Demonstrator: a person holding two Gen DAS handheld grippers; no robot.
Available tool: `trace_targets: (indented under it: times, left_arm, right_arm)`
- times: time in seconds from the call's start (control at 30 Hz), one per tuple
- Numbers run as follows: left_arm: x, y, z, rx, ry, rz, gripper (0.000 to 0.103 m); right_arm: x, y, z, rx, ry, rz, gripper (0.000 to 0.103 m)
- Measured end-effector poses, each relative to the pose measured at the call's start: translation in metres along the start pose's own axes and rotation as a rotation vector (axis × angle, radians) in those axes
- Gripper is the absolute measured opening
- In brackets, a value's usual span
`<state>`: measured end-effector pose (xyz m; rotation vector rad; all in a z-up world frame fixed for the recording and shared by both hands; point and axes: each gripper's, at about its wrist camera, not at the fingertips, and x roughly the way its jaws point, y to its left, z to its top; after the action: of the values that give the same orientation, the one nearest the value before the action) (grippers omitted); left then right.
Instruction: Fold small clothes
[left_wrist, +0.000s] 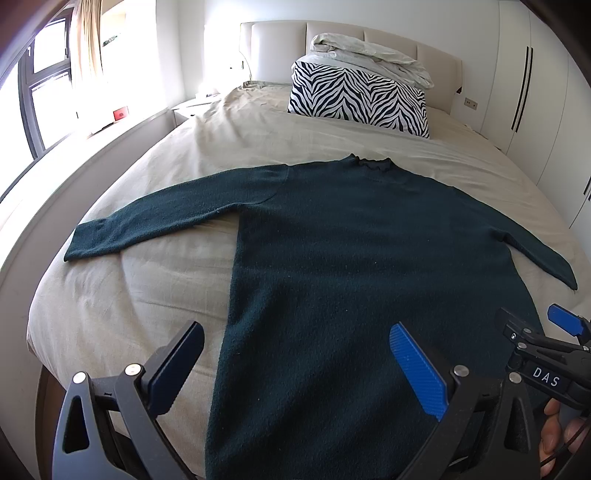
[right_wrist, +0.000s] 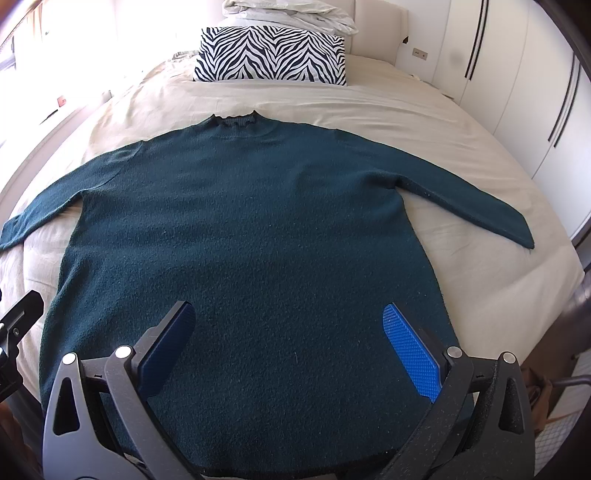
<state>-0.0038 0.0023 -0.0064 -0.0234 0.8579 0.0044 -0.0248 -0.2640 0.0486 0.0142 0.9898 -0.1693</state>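
Both claws, left claw (left_wrist: 295, 373) and right claw (right_wrist: 295, 347), gape empty over sweater (right_wrist: 240, 240) hem; pinch both hem corners evenly.

Both grippers, left (left_wrist: 295, 369) and right (right_wrist: 288, 347), are built with dark grey arms, silver screws and blue ribbed pads (right_wrist: 410, 350); "DAS" is printed on one.

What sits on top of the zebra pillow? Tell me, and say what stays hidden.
A crumpled pale duvet lies on the zebra pillow, against the headboard. Whatever lies behind or beneath the pillow is covered.
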Motion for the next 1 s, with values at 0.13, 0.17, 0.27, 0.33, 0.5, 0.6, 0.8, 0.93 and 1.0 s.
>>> trace_targets:
  times: [0.13, 0.17, 0.27, 0.33, 0.5, 0.6, 0.8, 0.93, 1.0]
  left_arm:
    - [0.0001, 0.0001, 0.0001, -0.001, 0.001, 0.0, 0.103]
    - [0.0, 0.0001, 0.0004, -0.001, 0.001, 0.0, 0.103]
    - [0.0, 0.0, 0.0005, 0.0, 0.001, 0.0, 0.103]
    - [-0.0001, 0.0002, 0.0004, -0.001, 0.001, -0.001, 0.103]
    - [0.0, 0.0003, -0.0005, -0.001, 0.002, -0.001, 0.103]
    - [0.0002, 0.0003, -0.0004, -0.001, 0.002, -0.001, 0.103]
    - [0.0, -0.0001, 0.0006, -0.002, 0.002, -0.001, 0.103]
    - [0.0, 0.0, 0.0004, -0.002, 0.003, -0.001, 0.103]
    - [0.0002, 0.0001, -0.0004, -0.002, 0.003, -0.002, 0.103]
  right_arm:
    - [0.0005, 0.0002, -0.0002, 0.0, 0.0, 0.0, 0.103]
    - [0.0005, 0.0001, -0.0001, 0.0, 0.0, 0.0, 0.103]
    - [0.0006, 0.0001, -0.0001, 0.0, 0.0, 0.0, 0.103]
    - [0.0007, 0.0, -0.0001, 0.0, 0.001, -0.001, 0.103]
    - [0.0019, 0.0016, -0.0022, -0.006, 0.002, -0.002, 0.103]
    - [0.002, 0.0018, -0.0028, -0.005, 0.002, -0.002, 0.103]
    - [0.0018, 0.0025, -0.0024, -0.008, 0.004, -0.002, 0.103]
    - [0.0019, 0.0029, -0.0025, -0.009, 0.006, -0.001, 0.103]
    - [0.0027, 0.004, -0.0019, -0.01, 0.007, -0.002, 0.103]
